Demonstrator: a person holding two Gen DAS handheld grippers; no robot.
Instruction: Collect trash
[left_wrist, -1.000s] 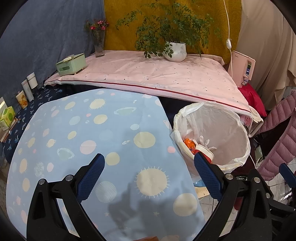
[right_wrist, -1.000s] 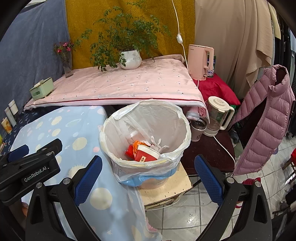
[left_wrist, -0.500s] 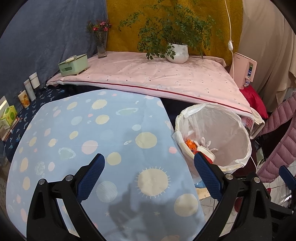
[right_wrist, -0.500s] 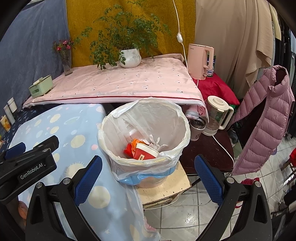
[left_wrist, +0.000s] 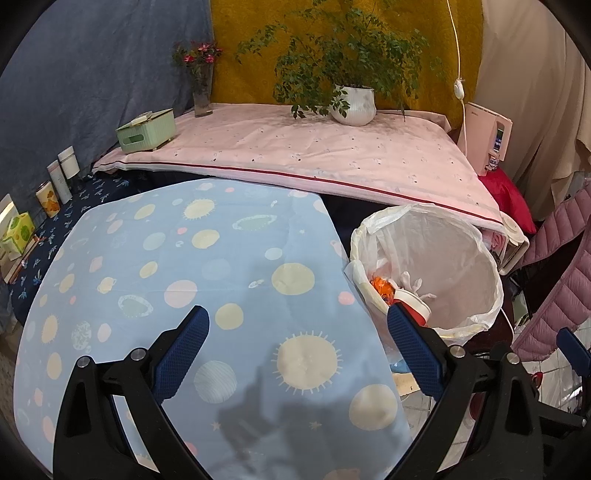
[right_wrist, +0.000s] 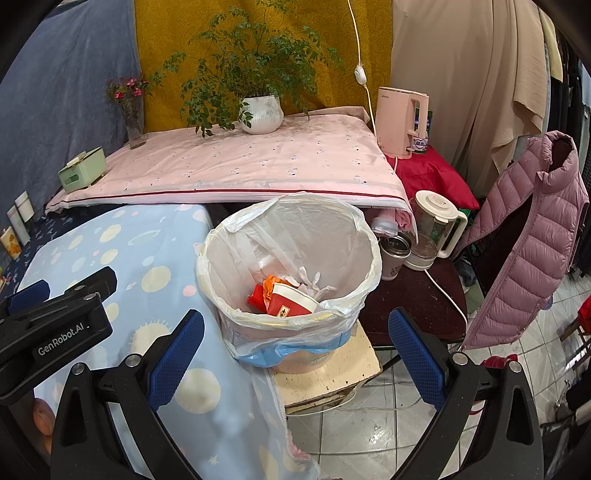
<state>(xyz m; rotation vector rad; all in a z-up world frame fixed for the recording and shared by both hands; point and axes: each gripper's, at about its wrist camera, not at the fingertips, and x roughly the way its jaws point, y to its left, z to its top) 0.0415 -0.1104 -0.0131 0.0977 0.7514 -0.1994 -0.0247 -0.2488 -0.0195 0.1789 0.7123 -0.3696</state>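
A bin lined with a white plastic bag (right_wrist: 332, 221) (left_wrist: 458, 236) stands beside the blue spotted table (left_wrist: 184, 266) (right_wrist: 122, 251). Inside lie a red-and-white paper cup (right_wrist: 291, 301) (left_wrist: 415, 301), orange wrappers (right_wrist: 267, 286) (left_wrist: 380, 286) and crumpled white paper (right_wrist: 310, 278). My left gripper (left_wrist: 295, 341) hovers open over the table's near right part, nothing between its fingers. My right gripper (right_wrist: 295, 345) is open in front of the bin, empty. The left gripper's body (right_wrist: 55, 325) shows at the left of the right wrist view.
A pink-clothed table (left_wrist: 314, 155) behind holds a potted plant (left_wrist: 354, 99), a flower vase (left_wrist: 201, 92) and a green tissue box (left_wrist: 146, 131). A pink kettle (right_wrist: 400, 122), a blender jug (right_wrist: 432, 229), a steel cup (right_wrist: 395, 254) and a pink jacket (right_wrist: 535, 236) stand right of the bin.
Both views have drifted slightly. The bin sits a little more central in the right wrist view. Both grippers stay open and empty.
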